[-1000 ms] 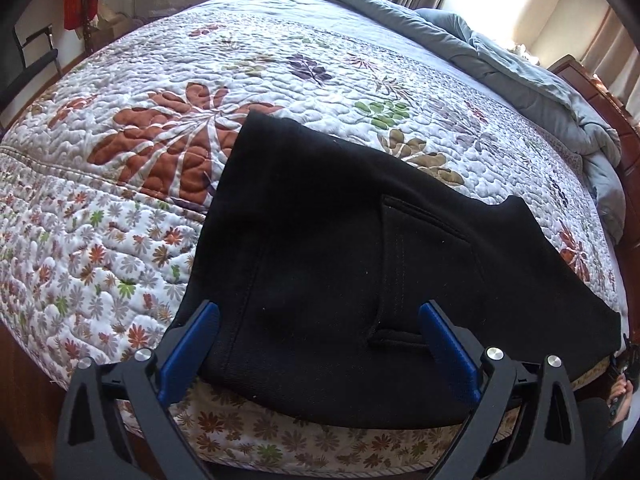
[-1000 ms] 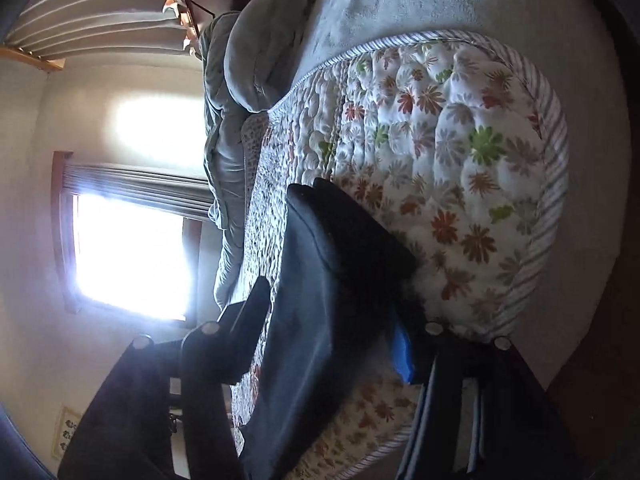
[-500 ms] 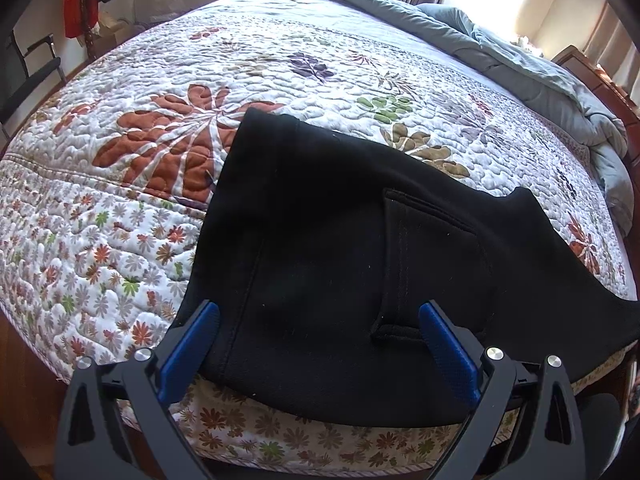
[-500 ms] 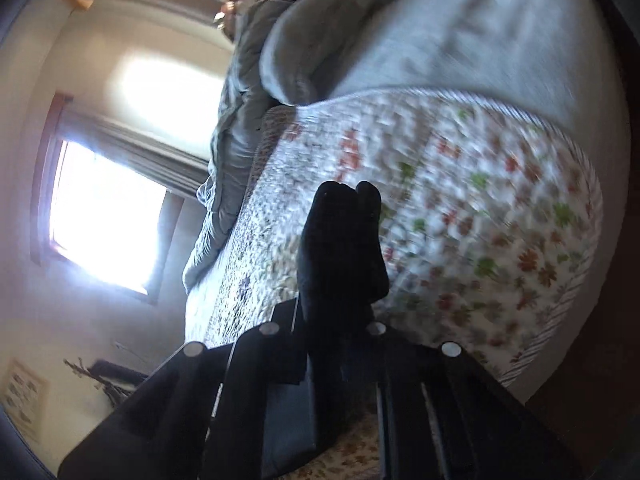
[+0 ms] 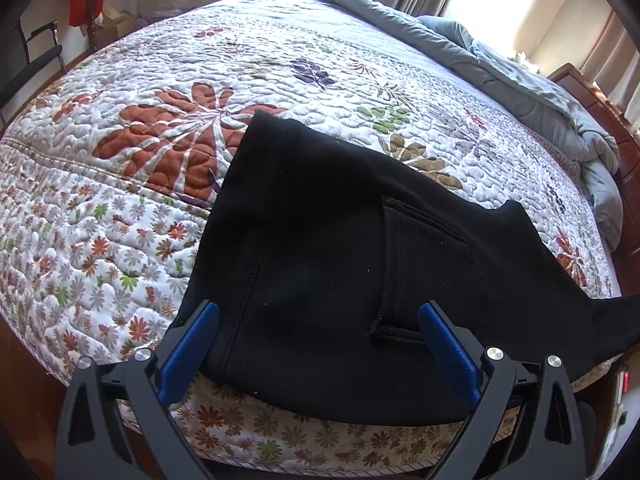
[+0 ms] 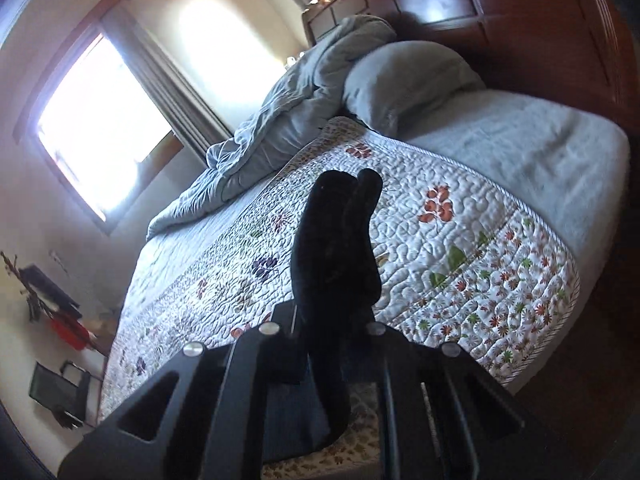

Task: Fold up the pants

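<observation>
Black pants (image 5: 340, 264) lie spread on the floral quilt (image 5: 160, 128), waist end at the bed's near edge, a back pocket facing up. My left gripper (image 5: 318, 324) is open, its blue pads on either side of the waist area, just above the cloth. My right gripper (image 6: 332, 320) is shut on a bunched fold of the pants (image 6: 336, 240), which stands up between the fingers above the quilt (image 6: 460, 240). One leg stretches off to the right in the left wrist view.
A grey-blue duvet (image 5: 500, 60) is heaped along the far side, also in the right wrist view (image 6: 288, 120), beside a grey pillow (image 6: 408, 76). A dark wooden headboard (image 6: 520, 12) stands behind. A chair (image 5: 36, 60) stands at the far left.
My right gripper has closed on the pants and lifted and turned, so the bed now shows more level. My left gripper has stayed open over the waist.
</observation>
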Demonstrator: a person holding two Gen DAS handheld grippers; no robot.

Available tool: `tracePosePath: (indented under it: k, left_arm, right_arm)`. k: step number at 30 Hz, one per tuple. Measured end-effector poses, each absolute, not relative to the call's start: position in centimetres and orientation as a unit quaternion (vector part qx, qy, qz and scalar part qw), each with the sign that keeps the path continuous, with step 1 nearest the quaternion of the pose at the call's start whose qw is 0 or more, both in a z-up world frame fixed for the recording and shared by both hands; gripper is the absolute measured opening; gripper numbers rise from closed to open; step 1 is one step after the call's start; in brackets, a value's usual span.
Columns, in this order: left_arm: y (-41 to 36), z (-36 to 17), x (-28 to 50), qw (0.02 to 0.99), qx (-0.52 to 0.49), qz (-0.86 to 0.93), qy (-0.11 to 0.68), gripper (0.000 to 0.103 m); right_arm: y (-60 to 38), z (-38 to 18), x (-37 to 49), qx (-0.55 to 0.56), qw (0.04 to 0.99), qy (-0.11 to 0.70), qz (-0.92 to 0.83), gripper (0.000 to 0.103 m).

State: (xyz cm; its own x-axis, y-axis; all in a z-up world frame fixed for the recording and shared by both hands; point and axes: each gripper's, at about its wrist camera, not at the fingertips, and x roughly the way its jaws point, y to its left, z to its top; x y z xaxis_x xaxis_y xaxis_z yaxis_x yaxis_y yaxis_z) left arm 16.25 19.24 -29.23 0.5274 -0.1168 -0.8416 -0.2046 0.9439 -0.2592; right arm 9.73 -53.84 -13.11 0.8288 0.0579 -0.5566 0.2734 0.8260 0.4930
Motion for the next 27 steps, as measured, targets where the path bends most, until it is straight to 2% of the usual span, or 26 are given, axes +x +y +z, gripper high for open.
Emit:
tracePosePath:
  k: [27]
  left_arm:
    - [20.7,-29.2,15.3,0.859,-0.211,-0.005,0.466,0.099]
  right_arm:
    - [-39.5,-7.5,11.9,0.084,0.946,0.306,-0.061,0.010]
